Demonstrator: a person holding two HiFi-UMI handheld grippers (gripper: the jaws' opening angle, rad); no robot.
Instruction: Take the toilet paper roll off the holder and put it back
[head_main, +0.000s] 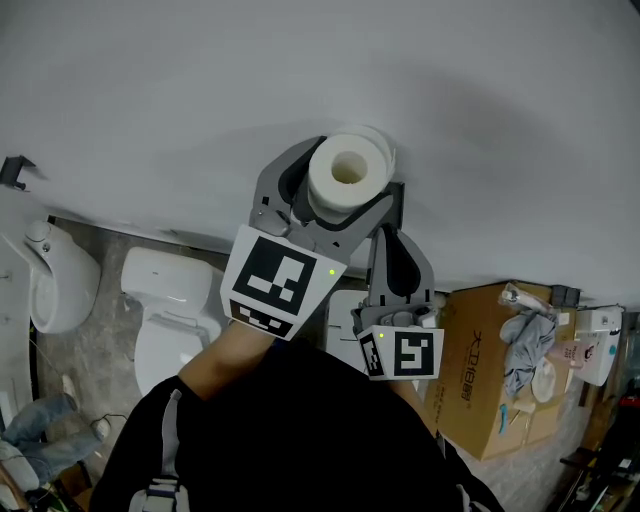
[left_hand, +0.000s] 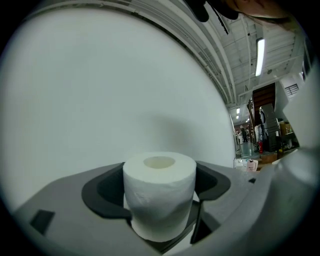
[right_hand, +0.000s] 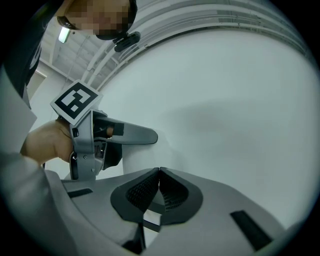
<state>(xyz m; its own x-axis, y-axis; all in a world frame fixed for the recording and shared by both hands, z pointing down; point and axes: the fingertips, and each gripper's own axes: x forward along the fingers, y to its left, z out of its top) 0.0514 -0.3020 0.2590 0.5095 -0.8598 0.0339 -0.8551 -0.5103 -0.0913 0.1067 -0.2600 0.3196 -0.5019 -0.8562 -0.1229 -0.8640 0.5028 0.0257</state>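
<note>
The white toilet paper roll (head_main: 348, 172) is clamped between the jaws of my left gripper (head_main: 345, 182), close to the white wall, with its hollow core facing the head camera. In the left gripper view the roll (left_hand: 159, 192) stands upright between the dark pads (left_hand: 105, 192), which press on both its sides. A dark bracket (head_main: 397, 200) shows on the wall just right of the roll. My right gripper (head_main: 385, 238) sits below and right of the left one, pointing at the wall. Its pads (right_hand: 145, 190) meet, and a small pale piece under them is unclear.
The white wall (head_main: 300, 80) fills the space ahead. On the floor below are a white toilet (head_main: 165, 310), a urinal-like fixture (head_main: 60, 280) at the left, and a cardboard box (head_main: 480, 390) with a grey cloth (head_main: 525, 345) at the right.
</note>
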